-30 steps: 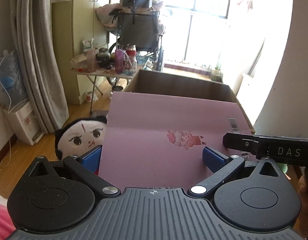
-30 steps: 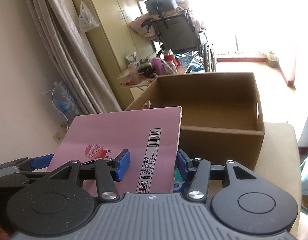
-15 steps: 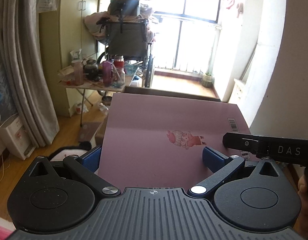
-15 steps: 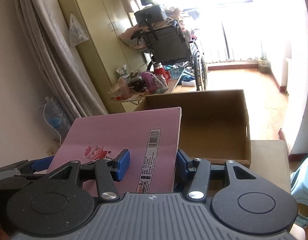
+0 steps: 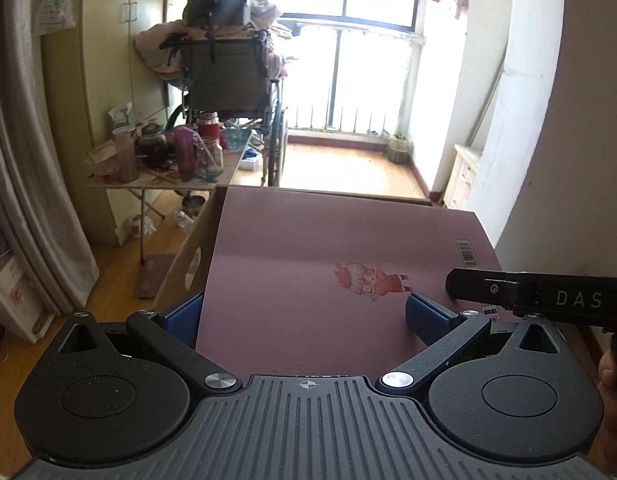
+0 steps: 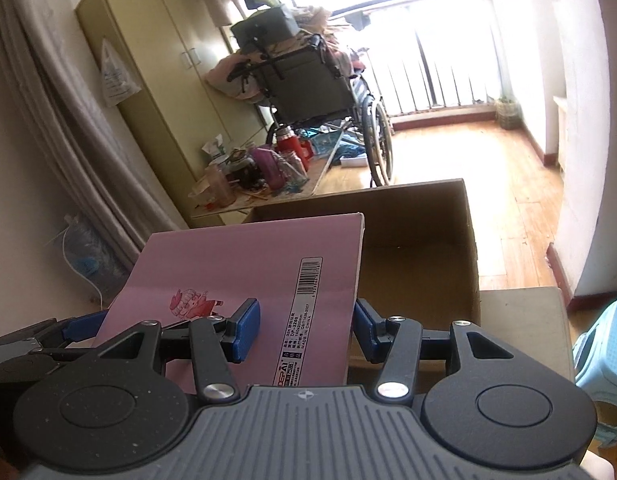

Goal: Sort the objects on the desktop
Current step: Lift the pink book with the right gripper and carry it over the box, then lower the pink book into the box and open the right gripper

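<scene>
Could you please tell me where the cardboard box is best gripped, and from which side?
Take the cardboard box by the top rim of a side wall, from above, one finger inside and one outside: the top is open and the walls stand thin and upright. The pink notebook must be set down first.

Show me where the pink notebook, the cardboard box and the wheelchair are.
pink notebook (image 5: 308,280), left wrist view, middle of cover.
cardboard box (image 6: 420,216), right wrist view, inner far wall.
wheelchair (image 5: 224,76), left wrist view, backrest.
</scene>
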Available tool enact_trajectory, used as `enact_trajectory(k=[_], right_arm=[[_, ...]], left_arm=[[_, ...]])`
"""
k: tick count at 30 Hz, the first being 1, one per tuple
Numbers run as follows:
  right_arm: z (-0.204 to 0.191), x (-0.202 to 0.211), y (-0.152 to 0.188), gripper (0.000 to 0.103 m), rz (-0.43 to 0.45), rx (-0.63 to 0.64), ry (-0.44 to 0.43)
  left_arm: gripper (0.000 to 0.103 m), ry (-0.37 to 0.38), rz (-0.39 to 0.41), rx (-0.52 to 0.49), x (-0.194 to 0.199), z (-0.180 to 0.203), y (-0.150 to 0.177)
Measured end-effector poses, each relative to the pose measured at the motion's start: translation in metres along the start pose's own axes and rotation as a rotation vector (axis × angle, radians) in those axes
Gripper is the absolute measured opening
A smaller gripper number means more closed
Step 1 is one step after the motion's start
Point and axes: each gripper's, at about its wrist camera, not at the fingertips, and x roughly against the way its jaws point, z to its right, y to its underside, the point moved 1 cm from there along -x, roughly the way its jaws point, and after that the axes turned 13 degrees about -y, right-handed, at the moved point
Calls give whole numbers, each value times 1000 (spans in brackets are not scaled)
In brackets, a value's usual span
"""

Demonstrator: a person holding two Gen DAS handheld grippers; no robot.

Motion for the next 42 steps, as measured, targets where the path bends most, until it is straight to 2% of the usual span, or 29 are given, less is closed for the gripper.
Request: enact_trajectory(k=[14,22,32,42], right_arm=[[58,-57,-26,54,-49,-123,20],[89,-80,-27,54,-90,-145,81],[111,-104,-26,54,-135,-134,130],[117,-116,-26,53,-142,-117,156]], left_arm=[[103,21,-52,-59,-72,20,-32],[103,60,-124,-91,-112,36,-27],[103,99,-215,-83,-149,39,-22],[103,117,-250,-83,-166,40,-21]])
